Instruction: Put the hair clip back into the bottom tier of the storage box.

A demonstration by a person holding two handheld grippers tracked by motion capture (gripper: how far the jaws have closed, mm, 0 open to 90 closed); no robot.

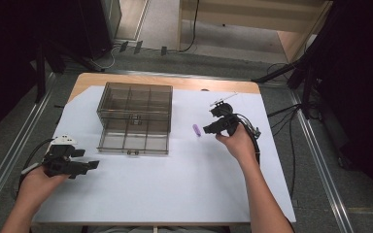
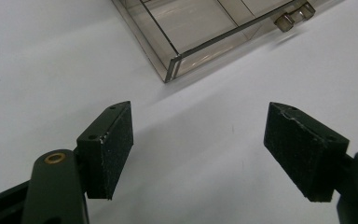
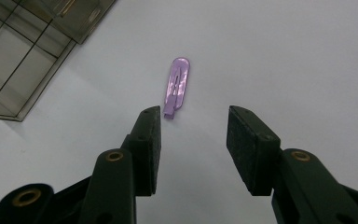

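Observation:
A small purple clip (image 3: 177, 87) lies flat on the white sheet (image 1: 184, 170), to the right of the clear drawer box (image 1: 135, 116); the high view shows this clip (image 1: 197, 130) too. My right gripper (image 3: 193, 140) is open just short of it, nothing between its pads, and sits beside the clip in the high view (image 1: 209, 129). My left gripper (image 2: 198, 149) is open and empty near the box's pulled-out lower drawer (image 2: 205, 32), at the table's left (image 1: 90, 165).
The smoky clear box has divided compartments and small knobs (image 2: 294, 16). Cables (image 1: 252, 131) trail from the right gripper. The wooden table edge (image 1: 175, 81) runs along the back. White sheet lies open in front of the box.

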